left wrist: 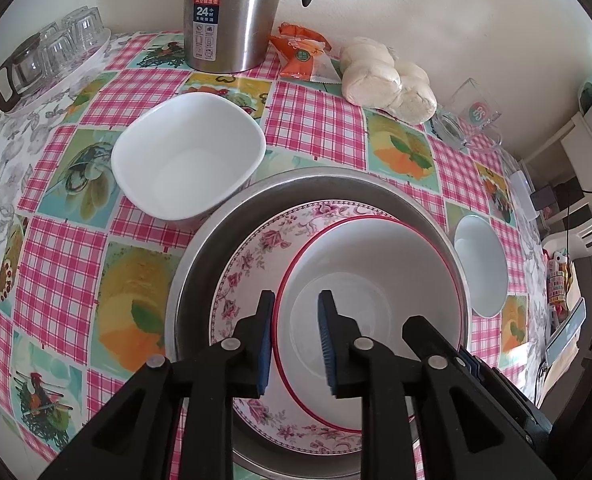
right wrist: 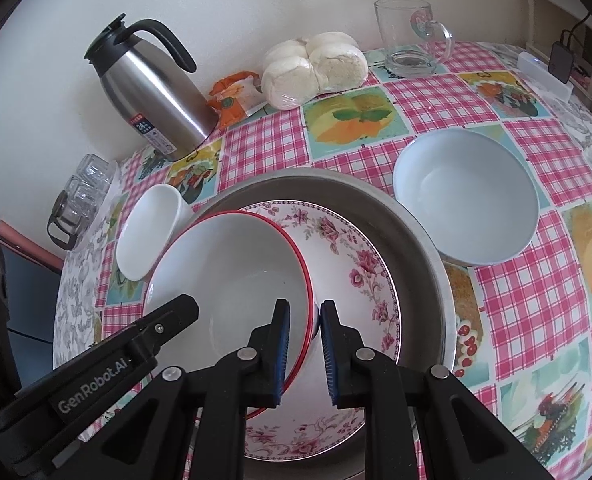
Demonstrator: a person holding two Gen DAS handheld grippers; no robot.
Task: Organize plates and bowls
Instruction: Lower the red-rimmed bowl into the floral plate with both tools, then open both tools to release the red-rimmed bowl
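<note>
A wide metal basin (left wrist: 200, 248) sits on the bench (left wrist: 311, 128), which wears a pink checked cloth. Inside the basin lies a floral plate (left wrist: 252, 248), and on that plate rests a red-rimmed bowl (left wrist: 375, 264), empty and tipped a little toward one side. Just beside the basin's rim stands a white squarish bowl (left wrist: 188, 160), empty, and on the other side a pale blue bowl (right wrist: 463, 208), also empty, apart from the basin. Farther back near the wall are a steel thermos jug (right wrist: 152, 92), orange snack packets (right wrist: 232, 100), a bag of white buns (right wrist: 315, 68) and a clear glass mug (right wrist: 407, 40); small upturned glasses (left wrist: 64, 40) sit on a tray at the far corner. Both my tools point steeply down at the basin. My left fingers (left wrist: 296, 344) straddle the red-rimmed bowl's rim, slightly parted, with the outer pad close against the wall and the inner pad clear of it, so I am not clamping it. My right fingers (right wrist: 304, 352) are narrow and pinch the opposite rim of that same bowl, 1 pad inside and 1 outside.
</note>
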